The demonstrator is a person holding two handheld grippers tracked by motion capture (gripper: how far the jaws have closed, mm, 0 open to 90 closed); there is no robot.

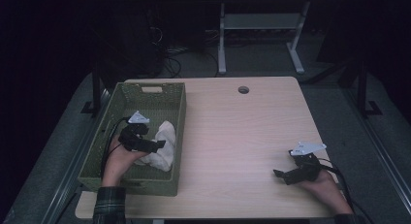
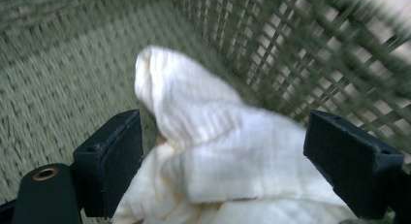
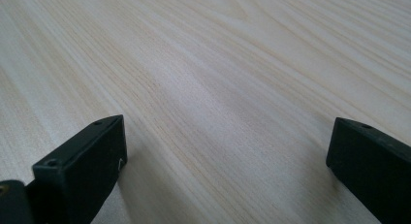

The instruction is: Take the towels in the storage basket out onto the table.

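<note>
While the right claw (image 1: 280,174) rests wide open on the bare counter (image 1: 232,136), the left claw (image 2: 223,161) straddles, wide, the white cloth (image 2: 203,146) inside the green basket (image 1: 174,95), apparently about to pinch and lift it.

Pale wooden counter (image 1: 232,136) with a round cable hole (image 1: 243,89) near its far edge; beyond it, a white metal desk frame (image 1: 261,35) on grey floor (image 1: 329,95), black cables (image 1: 169,59) nearby.
</note>
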